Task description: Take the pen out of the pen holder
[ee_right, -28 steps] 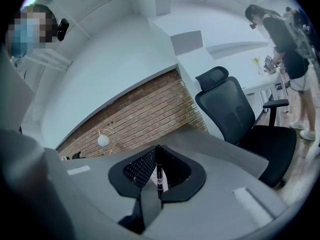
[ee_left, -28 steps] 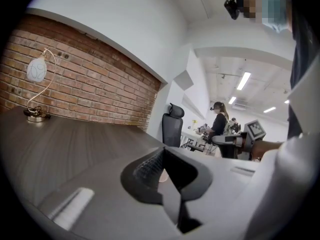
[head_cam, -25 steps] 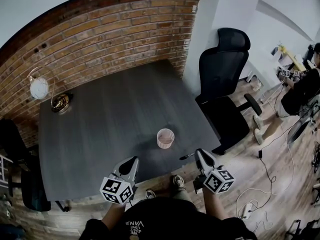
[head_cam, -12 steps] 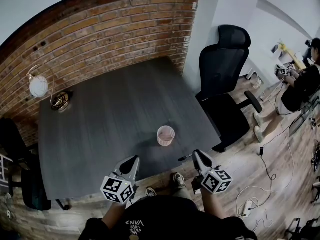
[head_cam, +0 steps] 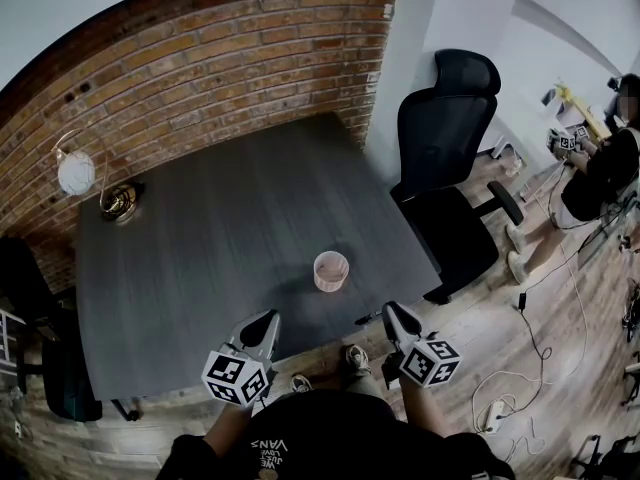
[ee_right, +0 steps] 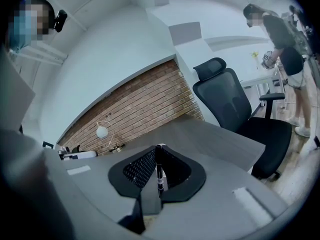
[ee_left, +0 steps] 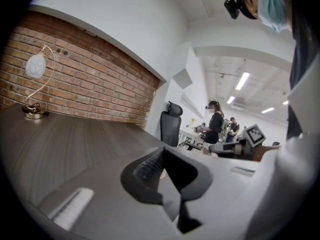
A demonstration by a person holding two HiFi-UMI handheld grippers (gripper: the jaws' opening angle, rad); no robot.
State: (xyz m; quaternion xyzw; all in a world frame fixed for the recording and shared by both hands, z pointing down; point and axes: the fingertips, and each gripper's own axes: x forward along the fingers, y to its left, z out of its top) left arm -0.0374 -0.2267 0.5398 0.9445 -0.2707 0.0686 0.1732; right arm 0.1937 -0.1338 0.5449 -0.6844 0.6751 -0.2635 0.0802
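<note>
One pen (ee_right: 159, 171), one pen holder (head_cam: 331, 271), one lamp (head_cam: 78, 175) (two claws (head_cam: 267, 321) (head_cam: 392, 311)).

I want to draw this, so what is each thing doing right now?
Black marker pen: out of the holder, clamped in the right hand-held gripper.
Pink mesh pen holder: standing upright, looks empty.
Left hand-held gripper: shut, holding nothing.

Black pen (ee_right: 159, 176) is out of the cup — pinched upright in the right tongs (ee_right: 158, 150), at the table's (head_cam: 220, 238) near edge. Pink mesh pen holder (head_cam: 331, 271) stands upright on the table — just left and farther in.
</note>
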